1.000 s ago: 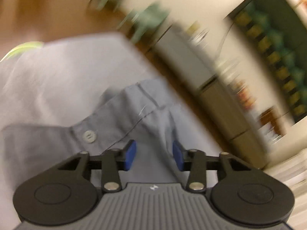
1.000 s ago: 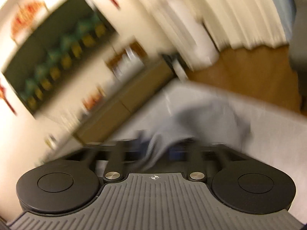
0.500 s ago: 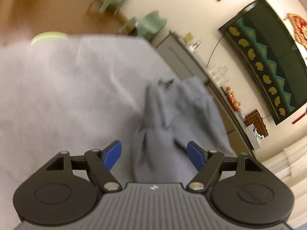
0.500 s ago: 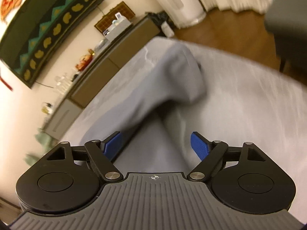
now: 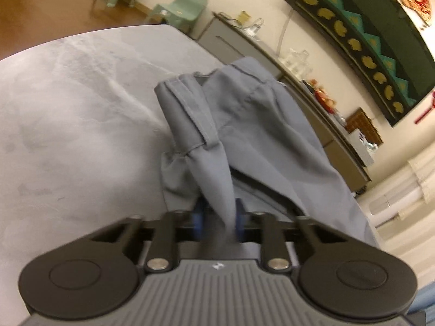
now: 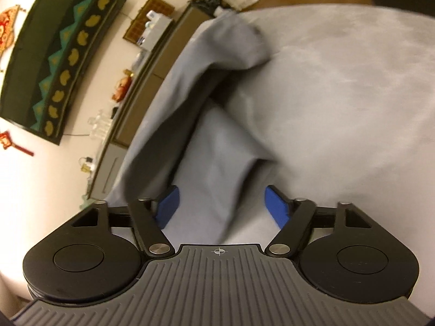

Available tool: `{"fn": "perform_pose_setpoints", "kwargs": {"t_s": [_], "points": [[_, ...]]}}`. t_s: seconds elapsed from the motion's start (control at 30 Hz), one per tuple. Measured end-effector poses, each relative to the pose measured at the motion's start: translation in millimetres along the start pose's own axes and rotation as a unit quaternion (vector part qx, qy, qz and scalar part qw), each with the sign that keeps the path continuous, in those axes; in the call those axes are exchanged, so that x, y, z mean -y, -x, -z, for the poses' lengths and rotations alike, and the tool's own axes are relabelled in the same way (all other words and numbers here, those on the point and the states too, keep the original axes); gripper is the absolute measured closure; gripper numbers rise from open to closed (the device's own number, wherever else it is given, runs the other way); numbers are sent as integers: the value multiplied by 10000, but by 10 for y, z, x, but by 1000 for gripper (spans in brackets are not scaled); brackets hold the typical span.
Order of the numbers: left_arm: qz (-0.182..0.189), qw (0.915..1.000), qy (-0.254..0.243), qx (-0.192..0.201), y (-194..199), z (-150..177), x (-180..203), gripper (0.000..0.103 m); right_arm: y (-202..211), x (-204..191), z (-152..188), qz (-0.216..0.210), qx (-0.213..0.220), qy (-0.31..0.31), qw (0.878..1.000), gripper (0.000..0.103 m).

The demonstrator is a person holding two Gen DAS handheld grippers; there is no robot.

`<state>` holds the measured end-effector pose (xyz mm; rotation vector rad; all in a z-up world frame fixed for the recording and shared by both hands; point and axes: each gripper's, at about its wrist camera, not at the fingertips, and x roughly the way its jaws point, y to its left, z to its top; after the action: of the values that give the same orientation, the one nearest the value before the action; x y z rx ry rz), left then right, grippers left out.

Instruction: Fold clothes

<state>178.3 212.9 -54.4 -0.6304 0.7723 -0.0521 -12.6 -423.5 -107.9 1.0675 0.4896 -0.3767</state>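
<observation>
In the left wrist view, the left gripper [image 5: 217, 221] is pinching a gathered fold of the grey shirt [image 5: 261, 135], its blue pads [image 5: 197, 221] pressing in on the cloth from both sides. From that pinch the shirt is running away in a bunched ridge, a stitched cuff or placket showing partway along it, and the rest of it is lying crumpled on the pale grey tabletop [image 5: 68, 125]. Beyond the table's far edge two green chairs [image 5: 185, 6] are standing on the wooden floor, with a low sideboard [image 5: 312, 108] running along the wall and a dark panel with gold and teal shapes [image 5: 361, 35] hanging above it.

In the right wrist view, the right gripper [image 6: 222, 203] is hovering with its fingers spread wide apart, nothing between them but a flap of the same shirt lying underneath. The garment is stretching away in a raised fold towards the table's far edge, where the sideboard is sitting against the wall
</observation>
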Motion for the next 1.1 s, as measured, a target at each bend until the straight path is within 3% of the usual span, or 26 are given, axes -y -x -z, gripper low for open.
{"fn": "perform_pose_setpoints", "kwargs": {"t_s": [0.03,0.1,0.17,0.23,0.3,0.33,0.4,0.43,0.47,0.5,0.53,0.57,0.6,0.63,0.73,0.87,0.9,0.93,0.97,1.0,1.03,1.07,1.1], "points": [[87,9999,-57,32,11,-12,14,95,-55,-28,-8,-6,18,31,10000,73],[247,9995,-101,159,54,-42,28,97,-164,-83,-23,-19,53,93,9999,98],[422,9985,-9,349,130,-117,35,99,-160,-220,35,-17,328,472,9983,101],[845,9931,158,796,390,-244,-1,99,130,-567,278,27,1203,1647,9790,103],[1264,9837,324,1240,650,-372,-37,100,421,-914,521,70,2052,2785,9382,103],[1435,9783,400,1442,771,-430,-59,100,566,-1088,642,91,2461,3333,9101,103],[1320,9772,468,1595,898,-477,-161,99,857,-1435,885,132,3236,4372,8390,103],[1072,9822,458,1473,852,-451,-255,99,880,-1442,921,130,3099,4348,8454,102],[824,9864,449,1350,806,-425,-349,99,771,-1288,888,198,2503,3863,8875,101],[583,9899,477,1199,755,-394,-452,99,607,-1095,846,377,1776,3262,9277,90],[386,9927,721,890,675,-331,-601,99,424,-889,799,587,975,2583,9593,73],[232,9932,955,617,608,-276,-738,99,302,-699,773,629,437,1977,9773,71],[333,9914,1131,564,613,-268,-803,99,226,-519,764,544,108,1441,9880,69],[407,9897,1269,525,621,-261,-857,98,177,-400,745,455,-107,1071,9931,58],[234,9916,1150,539,644,-257,-836,88,150,-259,670,300,-136,509,9982,42],[201,9934,1097,277,568,-224,-832,70,70,-275,618,302,7,342,9990,39],[183,9942,1039,214,551,-216,-828,70,33,-317,617,351,13,448,9984,50],[132,9952,946,190,523,-200,-803,72,-12,-372,620,406,-12,618,9973,86],[76,9961,855,182,504,-187,-780,77,-4,-439,608,472,95,841,9953,102],[-5,9966,777,267,534,-186,-773,93,46,-516,584,547,305,1106,9919,103],[-86,9969,698,352,564,-186,-766,94,225,-640,592,617,844,1507,9830,103],[-154,9970,626,418,590,-184,-760,95,504,-799,623,680,1633,2003,9636,103],[-149,9974,597,371,591,-173,-759,95,783,-958,654,737,2407,2482,9354,103]]}}
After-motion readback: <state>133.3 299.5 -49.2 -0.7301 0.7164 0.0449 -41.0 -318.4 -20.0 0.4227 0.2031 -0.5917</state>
